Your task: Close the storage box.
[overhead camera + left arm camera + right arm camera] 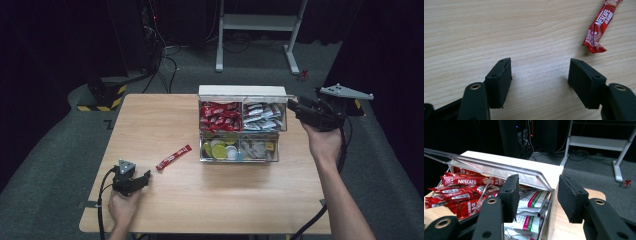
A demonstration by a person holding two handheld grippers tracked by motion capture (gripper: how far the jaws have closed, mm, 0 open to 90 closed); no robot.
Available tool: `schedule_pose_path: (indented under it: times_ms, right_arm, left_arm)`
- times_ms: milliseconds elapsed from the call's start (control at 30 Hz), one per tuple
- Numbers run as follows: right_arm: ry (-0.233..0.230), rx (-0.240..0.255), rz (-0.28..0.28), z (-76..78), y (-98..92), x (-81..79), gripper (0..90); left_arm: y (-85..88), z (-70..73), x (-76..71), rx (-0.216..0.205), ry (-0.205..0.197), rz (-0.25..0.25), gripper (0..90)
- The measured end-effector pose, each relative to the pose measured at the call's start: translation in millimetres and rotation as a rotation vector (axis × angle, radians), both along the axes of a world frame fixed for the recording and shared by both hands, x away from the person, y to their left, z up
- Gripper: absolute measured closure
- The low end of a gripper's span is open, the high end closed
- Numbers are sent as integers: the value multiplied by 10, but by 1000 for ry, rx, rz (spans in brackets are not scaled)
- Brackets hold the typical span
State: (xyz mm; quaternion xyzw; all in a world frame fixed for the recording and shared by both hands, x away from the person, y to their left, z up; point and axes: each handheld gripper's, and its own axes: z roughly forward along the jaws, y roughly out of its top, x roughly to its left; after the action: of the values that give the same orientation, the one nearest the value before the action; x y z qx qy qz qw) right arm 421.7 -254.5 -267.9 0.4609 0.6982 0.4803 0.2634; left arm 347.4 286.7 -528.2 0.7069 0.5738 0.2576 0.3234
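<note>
From the high view, a red coffee stick (173, 157) is lying flat on the wooden table (225, 200), left of the clear organizer box (242, 125) and well apart from it. The left gripper (142, 179) is resting low near the table's front left corner, and the stick is lying just beyond it, up and to the right. The right gripper (295, 107) is hanging at the box's right end, beside the raised lid (242, 91).

In the left gripper view, the jaws are standing spread with bare wood between them. The coffee stick (599, 27) is lying ahead and to the right, not touching either pad. I judge it light, soft and a little slippery in its foil, so pinching across the middle of its narrow body should be holding it best.

In the right gripper view, the jaws are standing apart, pinching nothing. The clear lid (499, 167) is tilting open ahead, with red sticks (456, 187) and white sachets (531, 202) under it.
</note>
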Motion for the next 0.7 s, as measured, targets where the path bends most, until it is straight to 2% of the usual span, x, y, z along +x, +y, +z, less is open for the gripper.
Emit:
schedule_pose_path:
  times_ms: [100, 267, 500, 700]
  right_arm:
    - [2, 1, 17, 0, 24, 19, 524]
    - [-21, -11, 44, 4, 69, 9, 532]
    - [-31, -39, 42, -25, 80, -55, 540]
    - [-27, -27, 36, -114, 74, -108, 543]
  left_arm:
    - [0, 0, 0, 0, -1, 0, 357]
    - [0, 0, 0, 0, 0, 0, 356]
    - [0, 0, -1, -2, 1, -1, 355]
    - [1, 0, 0, -1, 0, -2, 354]
